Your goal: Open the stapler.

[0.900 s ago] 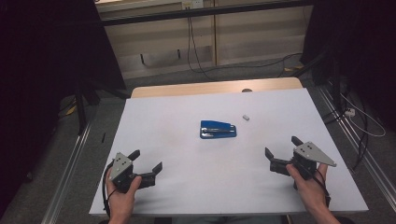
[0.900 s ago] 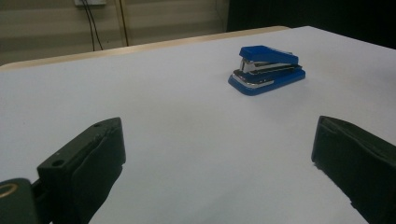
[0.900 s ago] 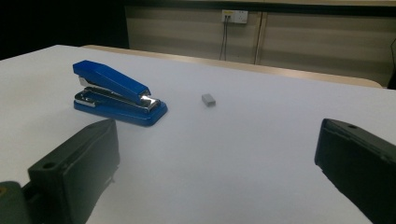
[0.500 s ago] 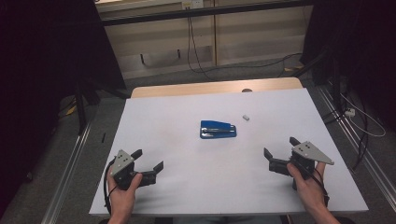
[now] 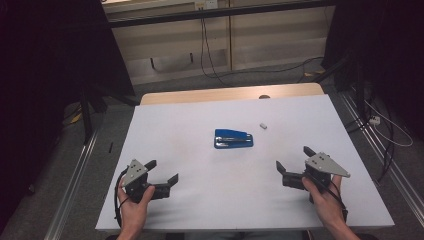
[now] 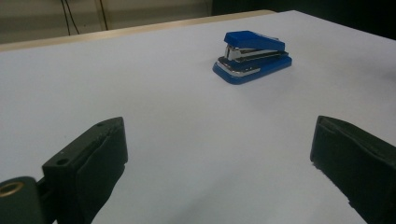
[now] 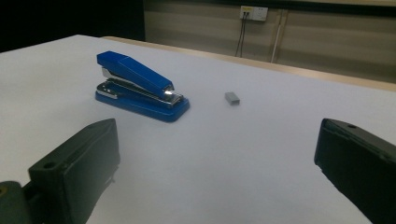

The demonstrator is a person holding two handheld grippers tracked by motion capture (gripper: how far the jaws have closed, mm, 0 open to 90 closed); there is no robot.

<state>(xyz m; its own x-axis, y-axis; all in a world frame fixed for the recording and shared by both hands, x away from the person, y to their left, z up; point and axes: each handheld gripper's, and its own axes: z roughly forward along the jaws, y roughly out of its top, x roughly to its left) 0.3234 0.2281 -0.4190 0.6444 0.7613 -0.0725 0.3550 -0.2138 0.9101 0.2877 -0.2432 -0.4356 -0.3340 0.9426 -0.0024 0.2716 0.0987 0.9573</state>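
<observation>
Both grippers, left gripper (image 5: 161, 177) and right gripper (image 5: 294, 162), gaping empty; grab the centre-frame stapler (image 5: 233, 139) carelessly and it skids toward the staple block (image 5: 263, 125)

The table (image 5: 165, 210) has a white top, and a strip of pale wood (image 5: 200, 95) shows along its far edge. Beyond that edge runs a low beige wall panel (image 5: 260, 45), crossed near its top by a dark horizontal rail (image 5: 210, 15). A white wall socket (image 5: 212, 4) sits above the rail, and black cables (image 5: 205, 45) hang from it down to the grey floor (image 5: 225, 82), where they trail off to the right. Dark curtains (image 5: 45, 75) close in the room on both sides. Metal floor rails (image 5: 75, 175) run along the left and right edges of the table. The light is dim and falls mostly on the white top.
</observation>
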